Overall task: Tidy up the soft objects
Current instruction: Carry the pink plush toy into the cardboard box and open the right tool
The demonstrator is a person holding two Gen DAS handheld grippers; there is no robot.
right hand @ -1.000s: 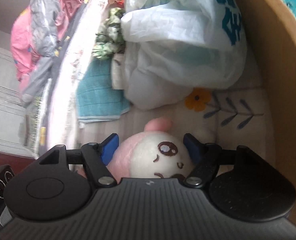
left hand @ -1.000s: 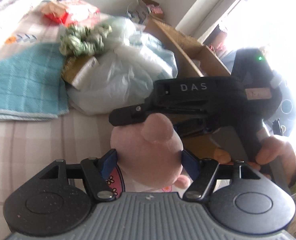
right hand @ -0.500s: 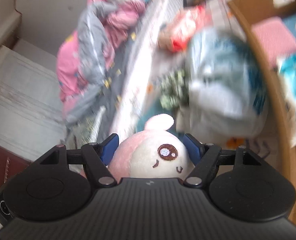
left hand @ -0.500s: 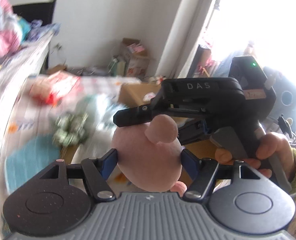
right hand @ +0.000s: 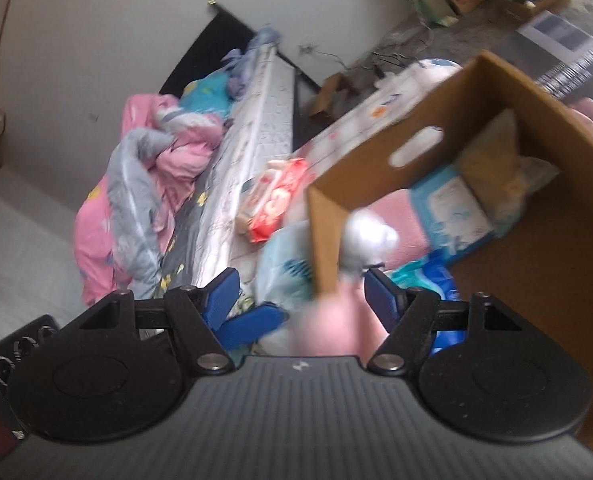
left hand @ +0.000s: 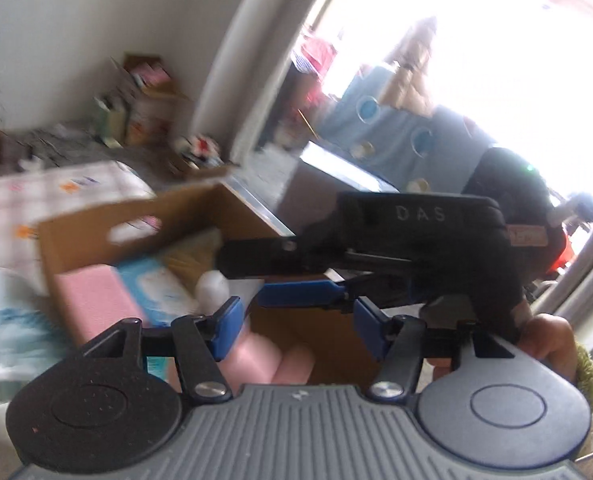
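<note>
Two hand-held grippers, left gripper (left hand: 296,326) and right gripper (right hand: 302,296), jaws narrowing around nothing firmly, let the blurred pink plush toy (right hand: 336,320) drop toward the open brown cardboard box (right hand: 536,280).

A blurred pink-and-white plush toy (right hand: 348,288) hangs over the open cardboard box (right hand: 496,128).
</note>
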